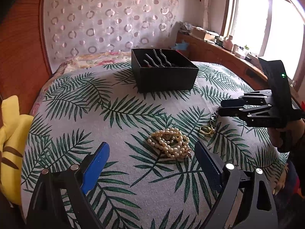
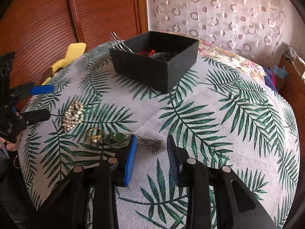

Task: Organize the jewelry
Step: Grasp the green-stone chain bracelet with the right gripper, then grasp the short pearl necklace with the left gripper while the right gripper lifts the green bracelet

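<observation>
A pearl necklace (image 1: 170, 143) lies bunched on the leaf-print cloth, just ahead of my open, empty left gripper (image 1: 152, 157). It also shows in the right wrist view (image 2: 73, 114). A gold ring (image 1: 205, 129) and a green-stone chain (image 2: 116, 137) lie beside it. A thin silver chain (image 2: 152, 143) lies between the fingertips of my open right gripper (image 2: 152, 145), which hovers over it. A black box (image 1: 164, 70) at the back holds silver hairpins (image 1: 158, 58) and red and dark items (image 2: 150, 53).
The cloth covers a round table (image 2: 219, 124). A yellow cushion (image 1: 9, 143) sits at the left edge. A wooden cabinet (image 2: 47, 19) and a cluttered wooden shelf (image 1: 219, 45) under a window flank the table.
</observation>
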The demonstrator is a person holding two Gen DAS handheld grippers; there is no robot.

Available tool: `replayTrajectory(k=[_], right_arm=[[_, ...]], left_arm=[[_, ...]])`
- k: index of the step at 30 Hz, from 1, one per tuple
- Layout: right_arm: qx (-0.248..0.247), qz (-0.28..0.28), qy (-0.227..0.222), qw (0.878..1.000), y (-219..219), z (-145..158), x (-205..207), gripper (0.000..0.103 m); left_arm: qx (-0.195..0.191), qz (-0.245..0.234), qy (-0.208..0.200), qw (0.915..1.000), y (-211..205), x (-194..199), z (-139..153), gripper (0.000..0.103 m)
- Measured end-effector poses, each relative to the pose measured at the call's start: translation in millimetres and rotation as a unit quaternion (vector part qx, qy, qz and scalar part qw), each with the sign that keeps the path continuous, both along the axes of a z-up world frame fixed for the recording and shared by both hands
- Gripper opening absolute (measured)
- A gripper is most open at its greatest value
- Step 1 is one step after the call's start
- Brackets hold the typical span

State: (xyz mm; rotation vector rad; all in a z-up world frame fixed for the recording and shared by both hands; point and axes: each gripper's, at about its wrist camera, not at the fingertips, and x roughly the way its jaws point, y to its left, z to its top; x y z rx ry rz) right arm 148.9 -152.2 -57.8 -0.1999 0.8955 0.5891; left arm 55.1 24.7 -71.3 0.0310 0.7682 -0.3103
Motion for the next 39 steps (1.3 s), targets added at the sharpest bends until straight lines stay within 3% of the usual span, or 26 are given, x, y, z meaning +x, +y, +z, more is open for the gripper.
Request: replayTrajectory(k=[2,6,9,20,22,24,30,38,39], right_arm=[[0.007,-0.004,0.004,1.000,-1,0,1,0.035],[0.004,0.006,0.004,1.000,0,-1,-3,0.006],[-0.005,0.008,-0.005,1.000,1,0,-6,0.002],[0.010,-0.013,-0.068,0.998,-11,32,-23,0.001],[0.011,-0.012,-0.072,0.997,-12,37,-24,0.001],[0.010,-0.010,-0.074,0.997,-12,38,-25,0.001],[0.012,-0.009,-0.068,0.998,-9,34,-26,0.001],[0.013,-0.006,-0.068,0.998,-5,32,-27,0.001],[0.013,-0.006,-0.068,0.998,-5,32,-27,0.001]], left_arm=[[0.000,-0.001,0.000,1.0000,0,1,0,0.087],[-0.001,-0.001,0.001,1.0000,0,1,0,0.087],[0.001,-0.001,0.004,1.0000,-3,1,-1,0.087],[0.009,-0.016,0.017,0.9997,-17,3,-7,0.087],[0.003,-0.017,0.016,0.9997,-18,4,-7,0.075],[-0.007,-0.016,0.019,0.9997,-16,7,-6,0.056],[-0.022,0.000,0.033,0.9992,-4,22,-7,0.028],[0.002,0.011,0.044,0.9990,0,31,-16,0.023],[0.004,0.010,0.044,0.9990,-1,32,-16,0.019]])
